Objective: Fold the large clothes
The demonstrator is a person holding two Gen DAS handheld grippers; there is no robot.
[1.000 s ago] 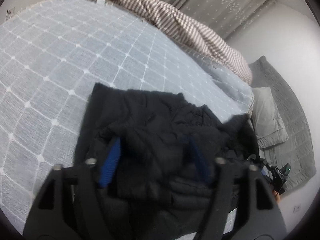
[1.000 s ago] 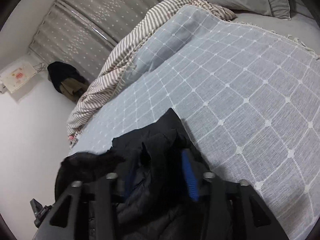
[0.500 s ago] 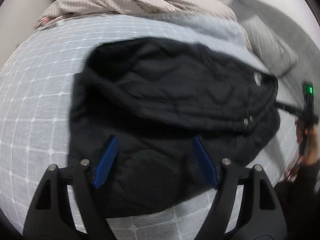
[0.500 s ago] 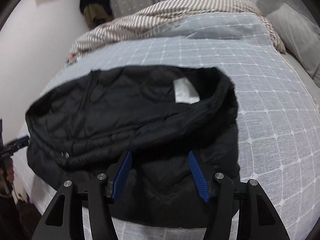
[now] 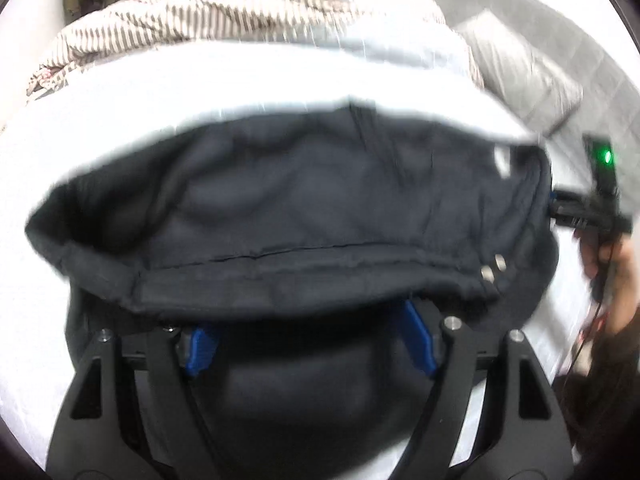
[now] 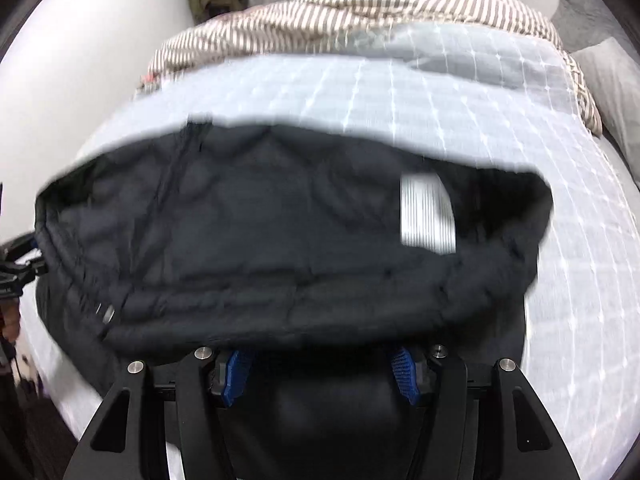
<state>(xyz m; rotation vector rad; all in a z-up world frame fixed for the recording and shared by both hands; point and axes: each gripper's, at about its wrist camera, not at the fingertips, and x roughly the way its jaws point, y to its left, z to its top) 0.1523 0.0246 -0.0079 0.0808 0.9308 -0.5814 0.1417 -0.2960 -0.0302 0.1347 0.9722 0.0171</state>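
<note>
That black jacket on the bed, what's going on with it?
A person is folding the black jacket on the grid-patterned bedspread, with a hand-held gripper in each hand. Its near edge drapes over the left hand-held gripper and the right hand-held gripper; whether either pinches the fabric isn't clear.

Both wrist views close, angled down, sharing black jacket (image 5: 304, 208) (image 6: 280, 240), bedspread (image 5: 240, 80) (image 6: 440, 112) beyond
</note>
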